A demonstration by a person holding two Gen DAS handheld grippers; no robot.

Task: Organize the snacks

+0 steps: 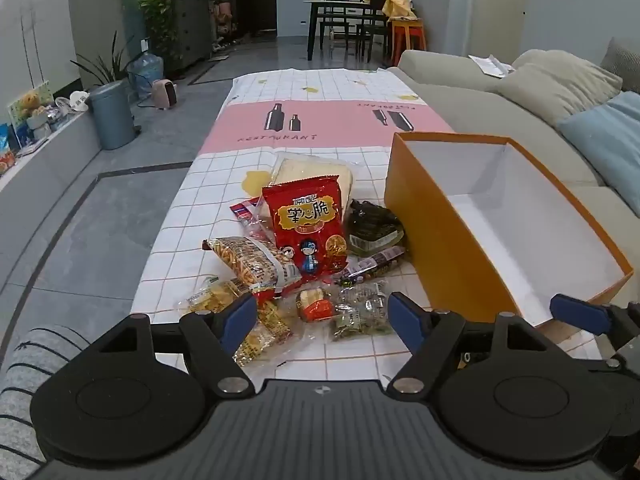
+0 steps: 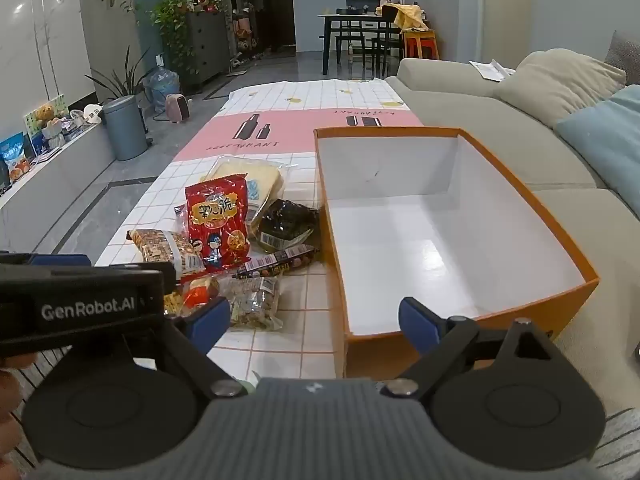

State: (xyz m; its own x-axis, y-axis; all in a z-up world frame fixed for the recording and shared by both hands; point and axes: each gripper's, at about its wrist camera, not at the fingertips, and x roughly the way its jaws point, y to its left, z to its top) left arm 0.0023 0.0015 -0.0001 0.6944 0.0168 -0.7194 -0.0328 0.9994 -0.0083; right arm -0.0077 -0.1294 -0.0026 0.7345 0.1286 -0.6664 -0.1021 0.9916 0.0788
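A heap of snacks lies on the checked tablecloth (image 1: pixel 320 128): a red bag (image 1: pixel 306 226) (image 2: pixel 218 226), a bread pack (image 1: pixel 316 172), a dark seaweed pack (image 1: pixel 374 226) (image 2: pixel 286 224), a noodle-snack bag (image 1: pixel 248 258), a dark bar (image 2: pixel 276 262) and a clear nut pack (image 1: pixel 360 312) (image 2: pixel 252 304). To the right of the heap stands an orange box (image 1: pixel 432 240) (image 2: pixel 336 276), white inside, with nothing in it. My left gripper (image 1: pixel 322 320) hovers open over the near small packs. My right gripper (image 2: pixel 314 324) is open above the box's near left corner, holding nothing.
A beige sofa (image 1: pixel 520 92) with cushions runs along the table's right side. On the left, the floor drops away beyond the table edge, with a grey bin (image 1: pixel 112 116) and a low ledge. The far half of the cloth (image 2: pixel 304 100) bears no objects.
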